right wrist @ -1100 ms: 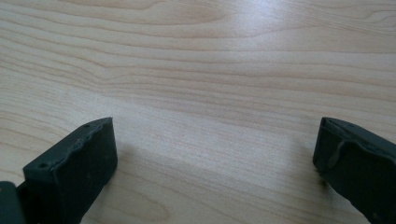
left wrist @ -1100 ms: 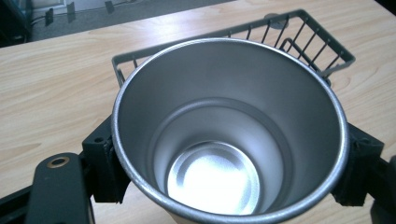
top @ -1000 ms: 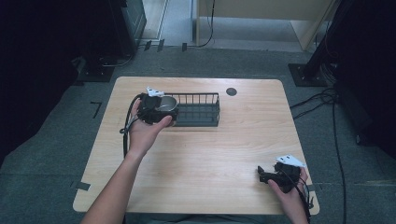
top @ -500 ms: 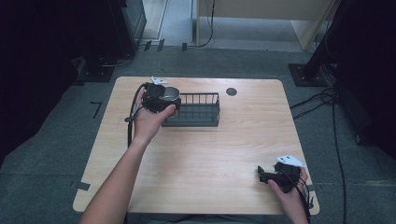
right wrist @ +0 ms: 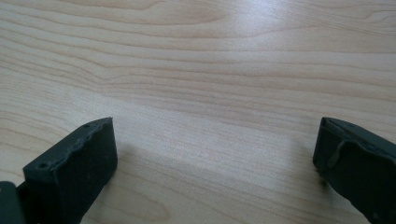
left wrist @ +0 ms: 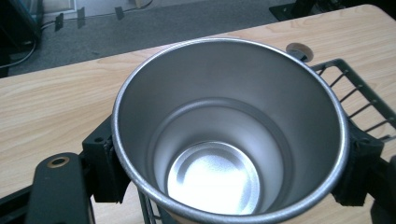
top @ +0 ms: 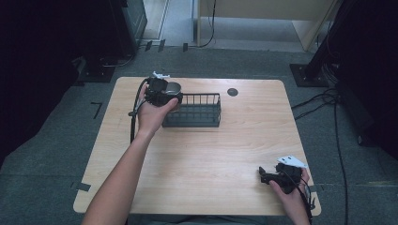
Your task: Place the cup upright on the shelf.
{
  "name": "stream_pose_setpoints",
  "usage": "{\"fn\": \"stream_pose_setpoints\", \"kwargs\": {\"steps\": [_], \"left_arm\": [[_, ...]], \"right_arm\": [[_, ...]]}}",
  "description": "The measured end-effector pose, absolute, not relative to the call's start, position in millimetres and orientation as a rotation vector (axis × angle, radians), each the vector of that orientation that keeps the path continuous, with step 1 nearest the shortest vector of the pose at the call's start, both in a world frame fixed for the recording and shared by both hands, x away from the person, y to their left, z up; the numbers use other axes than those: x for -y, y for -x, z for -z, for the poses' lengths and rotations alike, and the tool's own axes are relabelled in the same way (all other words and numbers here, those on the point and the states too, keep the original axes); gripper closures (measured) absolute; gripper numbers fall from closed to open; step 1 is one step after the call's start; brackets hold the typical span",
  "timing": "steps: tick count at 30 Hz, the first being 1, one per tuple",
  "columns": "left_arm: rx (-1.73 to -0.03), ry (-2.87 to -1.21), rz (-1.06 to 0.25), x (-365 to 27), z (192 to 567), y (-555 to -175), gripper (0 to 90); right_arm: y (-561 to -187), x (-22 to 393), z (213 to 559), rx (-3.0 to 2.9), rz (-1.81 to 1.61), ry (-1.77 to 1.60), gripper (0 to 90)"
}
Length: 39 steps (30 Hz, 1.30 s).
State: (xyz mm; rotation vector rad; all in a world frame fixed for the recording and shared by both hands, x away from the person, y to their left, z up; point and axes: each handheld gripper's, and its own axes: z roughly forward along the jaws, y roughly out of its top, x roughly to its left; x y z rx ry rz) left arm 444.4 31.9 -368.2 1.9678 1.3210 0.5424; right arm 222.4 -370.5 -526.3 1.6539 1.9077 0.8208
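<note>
High view showed the left hand-held gripper (top: 165, 93) clenched on the steel cup (top: 173, 89), upright at the wire basket's (top: 197, 112) near-left end, basket running rightward from it; the right hand-held gripper (top: 268, 176) sat released, well apart on the worktop (top: 216, 154).

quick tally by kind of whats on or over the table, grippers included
metal cup: 1
black wire basket: 1
hand-held gripper: 2, the left hand-held gripper shut on the cup, the right hand-held gripper open over bare wood
total: 4
</note>
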Motion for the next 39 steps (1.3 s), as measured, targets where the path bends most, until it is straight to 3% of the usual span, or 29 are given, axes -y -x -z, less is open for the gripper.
{"fn": "stream_pose_setpoints", "kwargs": {"steps": [39], "left_arm": [[-1.362,-2.062,-0.579,-20,419,-460,18.2]], "right_arm": [[-222,370,526,-1.908,-0.821,-1.654,0.0]]}}
